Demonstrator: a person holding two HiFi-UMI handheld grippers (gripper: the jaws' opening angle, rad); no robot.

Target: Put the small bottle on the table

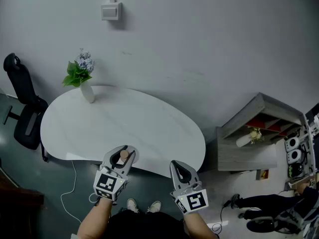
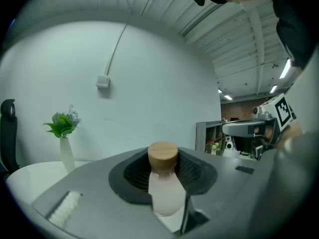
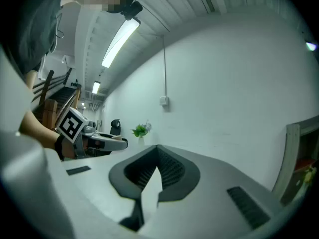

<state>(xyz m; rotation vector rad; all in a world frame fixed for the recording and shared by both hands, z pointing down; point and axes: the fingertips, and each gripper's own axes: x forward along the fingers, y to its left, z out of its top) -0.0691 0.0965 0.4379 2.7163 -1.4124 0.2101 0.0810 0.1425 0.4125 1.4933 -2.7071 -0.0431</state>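
Observation:
A small pale pink bottle (image 2: 164,190) with a round wooden cap (image 1: 123,156) stands upright between the jaws of my left gripper (image 1: 123,155), which is shut on it. In the head view the left gripper hangs over the near edge of the white oval table (image 1: 149,128). My right gripper (image 1: 180,171) is held just off that near edge, to the right of the left one, shut with nothing in it. In the right gripper view its dark pads (image 3: 169,169) meet at the tip.
A white vase with green leaves and pale flowers (image 1: 82,78) stands at the table's far left. A black office chair (image 1: 22,108) is left of the table. A grey shelf unit (image 1: 259,133) stands on the right, with equipment beyond it. A white cable (image 1: 70,193) lies on the floor.

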